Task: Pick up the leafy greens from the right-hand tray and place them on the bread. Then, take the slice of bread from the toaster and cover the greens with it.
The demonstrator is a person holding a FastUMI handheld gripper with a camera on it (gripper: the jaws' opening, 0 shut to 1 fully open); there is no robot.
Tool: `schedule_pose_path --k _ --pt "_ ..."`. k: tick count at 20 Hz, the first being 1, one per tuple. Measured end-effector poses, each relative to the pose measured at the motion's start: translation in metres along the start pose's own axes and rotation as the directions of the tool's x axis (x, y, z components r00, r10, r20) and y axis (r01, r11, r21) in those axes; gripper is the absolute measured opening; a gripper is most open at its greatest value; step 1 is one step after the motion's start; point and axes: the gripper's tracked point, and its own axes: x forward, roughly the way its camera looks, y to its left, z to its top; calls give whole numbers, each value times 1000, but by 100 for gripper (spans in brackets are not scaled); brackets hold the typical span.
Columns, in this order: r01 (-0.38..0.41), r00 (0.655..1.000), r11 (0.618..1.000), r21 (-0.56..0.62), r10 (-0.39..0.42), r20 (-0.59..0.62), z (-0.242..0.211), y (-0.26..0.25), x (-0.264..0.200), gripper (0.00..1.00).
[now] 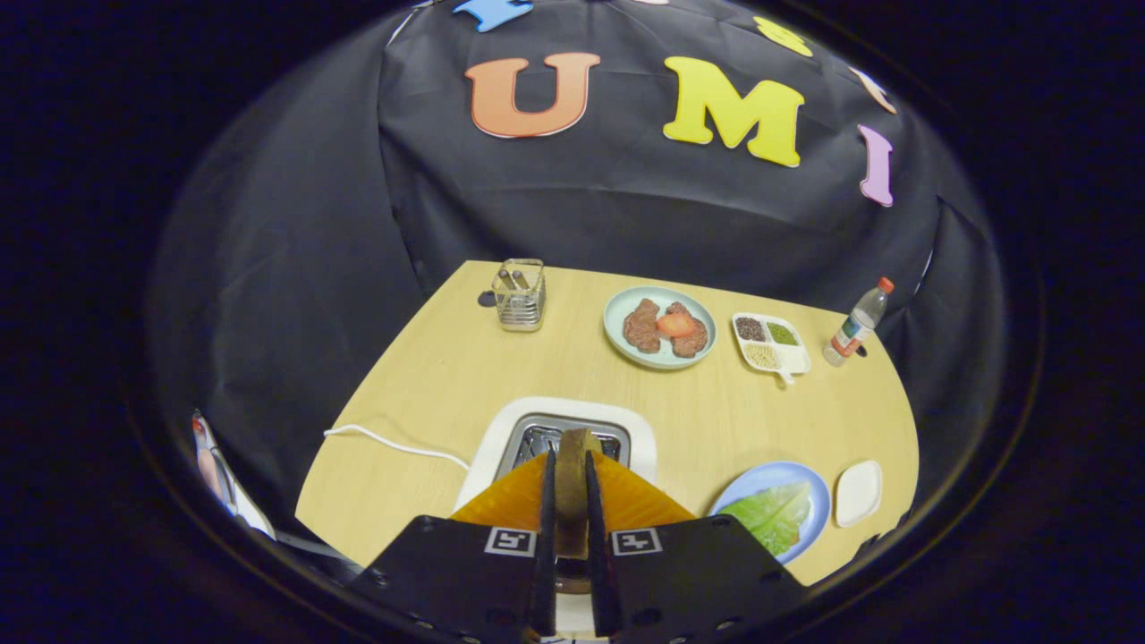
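Observation:
A slice of bread (572, 501) stands on edge between my two fingers, and my gripper (570, 458) is shut on it. Its brown crust top reaches just past the fingertips. Directly beneath and ahead is the white toaster (640, 434), with its metal slot open under the slice. To the right of the fingers a blue plate (760, 476) holds a green lettuce leaf (771, 517) lying flat. Whatever lies under the leaf is hidden.
A small white dish (858, 492) lies right of the blue plate near the table edge. Farther back are a wire holder (520, 295), a pale green plate (617, 335) with meat and tomato, a divided tray (771, 344) and a bottle (857, 326). The toaster's white cable (394, 443) trails left.

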Motion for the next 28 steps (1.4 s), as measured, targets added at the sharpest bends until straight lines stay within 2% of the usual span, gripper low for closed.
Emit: schedule_pose_path --k 7,8,14,17,22,28 --pt "-3 996 1000 18 2 88 35 -6 -53 16" --pt "2 994 1000 31 -5 107 39 -9 -60 6" --pt "21 976 997 68 -35 215 74 -29 -119 5" --pt "34 969 996 80 -53 242 78 -45 -136 5" --pt "53 976 989 137 -80 201 54 -81 -128 5" --pt "131 983 978 166 -149 103 1 -142 -79 5"
